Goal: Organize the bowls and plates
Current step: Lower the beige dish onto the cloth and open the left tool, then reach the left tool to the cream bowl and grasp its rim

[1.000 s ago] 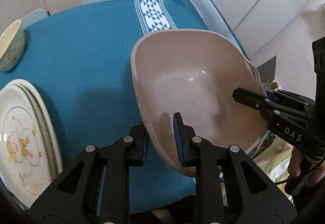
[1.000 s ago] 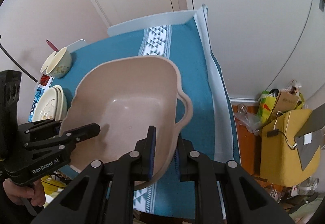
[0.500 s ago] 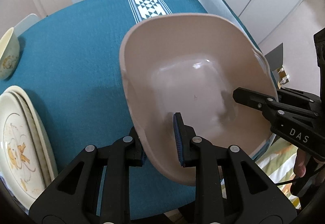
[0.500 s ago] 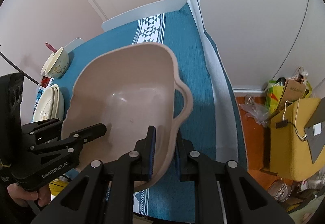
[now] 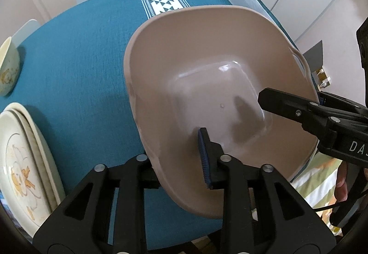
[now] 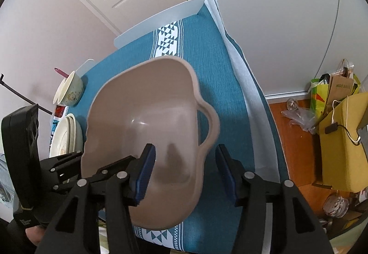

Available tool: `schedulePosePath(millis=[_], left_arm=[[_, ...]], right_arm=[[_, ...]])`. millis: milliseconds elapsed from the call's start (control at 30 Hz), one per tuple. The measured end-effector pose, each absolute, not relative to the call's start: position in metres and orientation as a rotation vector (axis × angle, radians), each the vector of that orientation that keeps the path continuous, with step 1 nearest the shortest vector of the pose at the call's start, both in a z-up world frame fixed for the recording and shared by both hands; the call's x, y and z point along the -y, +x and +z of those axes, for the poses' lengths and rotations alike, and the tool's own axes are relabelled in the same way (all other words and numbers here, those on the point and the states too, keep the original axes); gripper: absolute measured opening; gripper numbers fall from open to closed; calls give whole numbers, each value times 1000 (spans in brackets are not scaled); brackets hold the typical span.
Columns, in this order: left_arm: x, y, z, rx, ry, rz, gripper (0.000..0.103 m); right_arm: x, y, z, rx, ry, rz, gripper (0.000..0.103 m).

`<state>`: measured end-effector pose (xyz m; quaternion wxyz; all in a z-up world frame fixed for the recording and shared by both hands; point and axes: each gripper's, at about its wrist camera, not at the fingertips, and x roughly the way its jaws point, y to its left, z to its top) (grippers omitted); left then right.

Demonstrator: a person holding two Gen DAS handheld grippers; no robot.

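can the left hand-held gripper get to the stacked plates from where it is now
Probably yes. The left hand-held gripper has just been opening, though the beige basin's rim is between its jaws. Once backed off, only bare teal tablecloth lies between it and the stacked plates to its left.

There is one big tan tub (image 5: pixel 207 65) with a handle on its side. There are two hand-held grippers, the left hand-held gripper (image 5: pixel 178 157) and the right hand-held gripper (image 6: pixel 184 168). There is one stack of plates (image 5: pixel 20 162); it looks like two or three plates, but the exact count is hard to tell. There is one small bowl (image 6: pixel 71 90) with one pink thing (image 6: pixel 61 72) behind it. One blue cloth (image 5: pixel 76 65) covers the one surface.
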<state>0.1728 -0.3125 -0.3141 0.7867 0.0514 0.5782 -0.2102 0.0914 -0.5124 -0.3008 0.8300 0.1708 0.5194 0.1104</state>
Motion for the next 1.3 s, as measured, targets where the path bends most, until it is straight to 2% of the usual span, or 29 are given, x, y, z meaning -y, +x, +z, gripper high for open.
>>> schedulePosePath(millis=[33, 67, 100, 133, 333, 567, 667, 833, 867, 900, 967, 1000, 1100, 1300], left_arm=[[313, 173, -314, -1242, 117, -449, 51], [313, 174, -313, -1232, 119, -442, 81], [312, 172, -311, -1213, 120, -435, 90], [311, 171, -306, -1183, 123, -426, 93], [310, 170, -301, -1187, 141, -426, 93], [299, 165, -268, -1160, 152, -405, 93], [287, 160, -247, -1130, 142, -390, 93], [246, 147, -179, -964, 86, -322, 93], [235, 143, -163, -920, 68, -302, 93], [223, 139, -148, -874, 50, -280, 94], [197, 133, -118, -778, 11, -217, 103], [186, 131, -109, -742, -3, -186, 103], [146, 131, -91, -701, -33, -117, 103], [59, 170, -113, -824, -126, -5, 103]], right_arm=[[512, 92, -301, -1102, 366, 234, 50], [512, 91, -301, -1101, 371, 234, 50], [513, 92, -301, -1099, 377, 234, 50], [513, 91, -301, -1100, 384, 235, 50], [513, 89, -295, -1082, 389, 235, 50], [520, 83, -266, -1029, 361, 194, 51], [525, 79, -247, -996, 316, 157, 68], [516, 74, -188, -879, 227, 178, 69], [510, 74, -175, -849, 206, 196, 72], [501, 74, -158, -810, 186, 228, 82], [483, 76, -134, -745, 169, 291, 96], [473, 78, -123, -712, 163, 325, 99], [437, 86, -98, -635, 145, 412, 102], [352, 121, -83, -651, 43, 444, 102]])
